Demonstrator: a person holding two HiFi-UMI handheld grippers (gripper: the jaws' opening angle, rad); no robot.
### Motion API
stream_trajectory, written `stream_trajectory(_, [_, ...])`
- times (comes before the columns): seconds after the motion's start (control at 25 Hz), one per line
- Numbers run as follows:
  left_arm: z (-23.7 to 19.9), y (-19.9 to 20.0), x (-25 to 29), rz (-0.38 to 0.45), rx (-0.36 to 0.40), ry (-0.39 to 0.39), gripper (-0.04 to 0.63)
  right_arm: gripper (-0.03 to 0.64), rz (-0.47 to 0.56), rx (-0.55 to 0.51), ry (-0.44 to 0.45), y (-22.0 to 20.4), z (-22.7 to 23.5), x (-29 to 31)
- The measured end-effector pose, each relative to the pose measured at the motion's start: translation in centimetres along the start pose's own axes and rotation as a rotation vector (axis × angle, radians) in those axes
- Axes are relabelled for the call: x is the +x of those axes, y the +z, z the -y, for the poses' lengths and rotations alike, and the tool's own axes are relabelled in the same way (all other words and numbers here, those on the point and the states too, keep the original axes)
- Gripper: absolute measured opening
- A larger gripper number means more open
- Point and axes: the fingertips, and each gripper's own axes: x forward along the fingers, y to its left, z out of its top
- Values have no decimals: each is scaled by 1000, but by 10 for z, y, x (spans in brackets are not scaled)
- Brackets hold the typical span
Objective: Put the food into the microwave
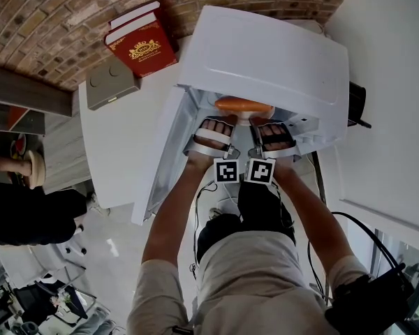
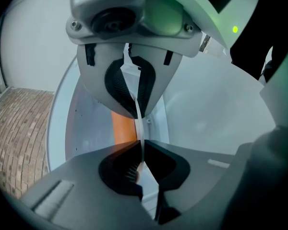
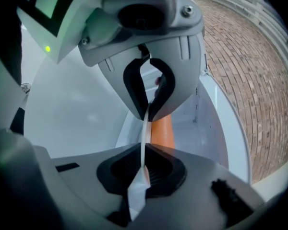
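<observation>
An orange piece of food (image 1: 243, 104) lies on a thin white plate at the mouth of the white microwave (image 1: 279, 54). My left gripper (image 1: 214, 135) and right gripper (image 1: 269, 135) reach into the opening side by side. In the left gripper view the gripper (image 2: 139, 139) is shut on the plate's rim (image 2: 139, 128), seen edge-on, with the orange food (image 2: 124, 127) just behind. In the right gripper view the gripper (image 3: 145, 134) is likewise shut on the plate's rim (image 3: 144, 128), with the food (image 3: 162, 131) beyond and the microwave's white inner walls (image 3: 81, 109) around it.
The microwave door (image 1: 160, 155) hangs open to the left of my left arm. A red book (image 1: 141, 44) and a grey box (image 1: 110, 84) lie on the white table (image 1: 108, 152) beside the microwave. A brick wall (image 1: 49, 19) stands behind. Another person's arm (image 1: 21, 166) shows at far left.
</observation>
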Motion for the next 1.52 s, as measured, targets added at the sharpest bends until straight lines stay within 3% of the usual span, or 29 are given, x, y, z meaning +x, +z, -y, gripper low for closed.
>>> stream_trajectory(0.52, [-7,-6,14,-5,6,2,34,23,3,26,-4,-2,11,14])
stream_trajectory(0.68, [-10,-13,11,-53,26,20,43,25,4,29,7,2,14,16])
stream_trajectory(0.84, [-14,-30,4,-109,0,49,28,25,6,35,-2,6,20,19])
stream_trajectory(1.24, [-8,-40,-8,-152,-56,61,9,25,10,20,16,8,17,26])
stream_trajectory(1.52, [13,-40,-13,-156,-117,-2,8,25,-28,54,16,-7,23,45])
